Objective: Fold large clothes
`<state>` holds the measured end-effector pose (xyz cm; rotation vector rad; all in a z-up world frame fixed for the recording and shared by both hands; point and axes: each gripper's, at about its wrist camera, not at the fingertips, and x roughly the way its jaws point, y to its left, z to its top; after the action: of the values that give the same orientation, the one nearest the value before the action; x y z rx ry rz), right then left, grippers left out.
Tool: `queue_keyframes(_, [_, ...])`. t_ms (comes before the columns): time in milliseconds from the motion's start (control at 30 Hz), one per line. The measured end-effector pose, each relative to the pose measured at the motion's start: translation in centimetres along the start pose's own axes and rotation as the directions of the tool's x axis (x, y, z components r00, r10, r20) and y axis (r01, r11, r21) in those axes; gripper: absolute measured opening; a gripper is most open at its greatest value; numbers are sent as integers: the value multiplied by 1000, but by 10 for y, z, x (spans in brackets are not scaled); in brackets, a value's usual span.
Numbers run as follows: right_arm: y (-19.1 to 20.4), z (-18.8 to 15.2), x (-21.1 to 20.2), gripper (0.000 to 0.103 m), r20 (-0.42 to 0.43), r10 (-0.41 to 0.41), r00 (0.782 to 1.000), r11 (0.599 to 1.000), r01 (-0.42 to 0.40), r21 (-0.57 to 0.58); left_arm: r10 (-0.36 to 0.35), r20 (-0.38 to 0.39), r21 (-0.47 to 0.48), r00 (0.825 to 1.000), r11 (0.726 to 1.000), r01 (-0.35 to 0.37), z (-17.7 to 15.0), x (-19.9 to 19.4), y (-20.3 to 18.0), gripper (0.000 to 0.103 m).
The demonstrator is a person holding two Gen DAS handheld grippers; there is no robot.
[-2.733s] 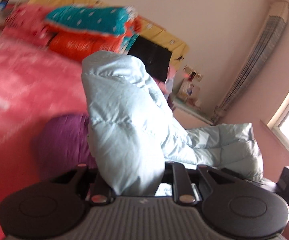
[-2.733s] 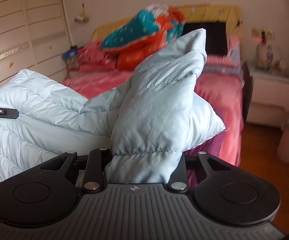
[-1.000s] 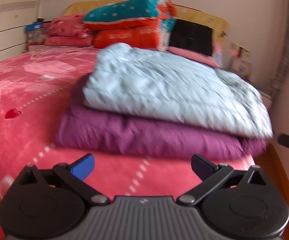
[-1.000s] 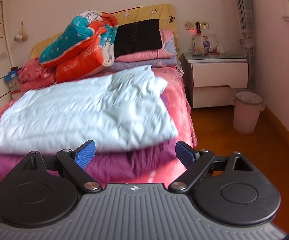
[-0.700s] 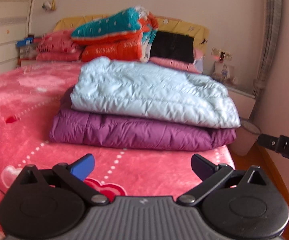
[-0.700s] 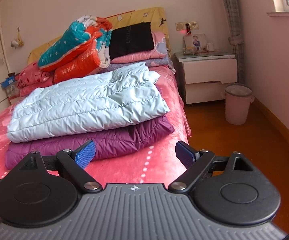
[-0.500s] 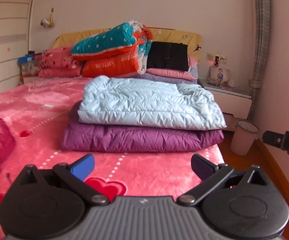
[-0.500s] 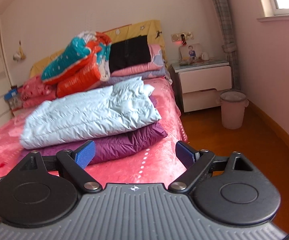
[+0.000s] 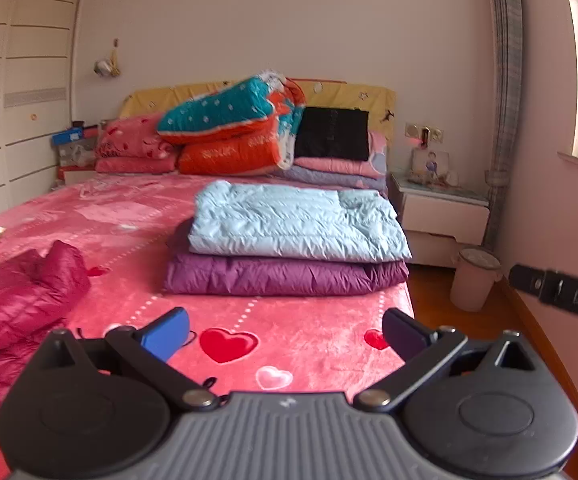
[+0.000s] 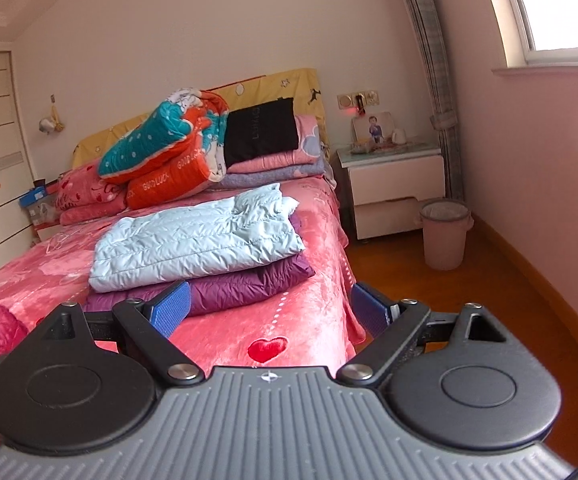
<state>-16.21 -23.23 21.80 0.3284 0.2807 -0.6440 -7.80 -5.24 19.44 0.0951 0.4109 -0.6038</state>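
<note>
- Both claws hang empty with jaws spread wide: the left claw [image 9: 285,330] over the near end of the bed [image 9: 313,340], the right claw [image 10: 271,308] near the bed's right edge, neither touching any cloth.
- Folded flat, the pale blue jacket [image 9: 297,220] lies squarely on top of the folded purple jacket [image 9: 285,272], the two forming a neat stack on the right half of the bed, well apart from both claws.
- Stacking one on the other appears meant to keep finished pieces together and out of the working space.
- A dark red jacket [image 9: 17,296] lies crumpled at the near left of the bed, not yet folded; it looks the likely next piece.
- Pillows and quilts [image 9: 233,128] are heaped at the far headboard, clear of the stack.
- A waste bin [image 10: 445,236] stands on the floor to the right, beside the nightstand [image 10: 393,184].
</note>
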Motion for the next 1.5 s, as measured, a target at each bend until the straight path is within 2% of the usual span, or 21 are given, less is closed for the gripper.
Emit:
queue_keyframes(300, [10, 5, -31, 103, 51, 18, 999, 999, -16, -39, 54, 41, 27, 998, 998, -55, 3, -43, -7, 102])
queue_keyframes(767, [15, 8, -47, 103, 74, 26, 997, 998, -21, -65, 94, 68, 27, 993, 995, -96, -1, -76, -5, 102])
queue_keyframes(1500, [16, -3, -40, 103, 76, 37, 996, 995, -30, -93, 112, 34, 16, 993, 994, -112, -13, -72, -4, 102])
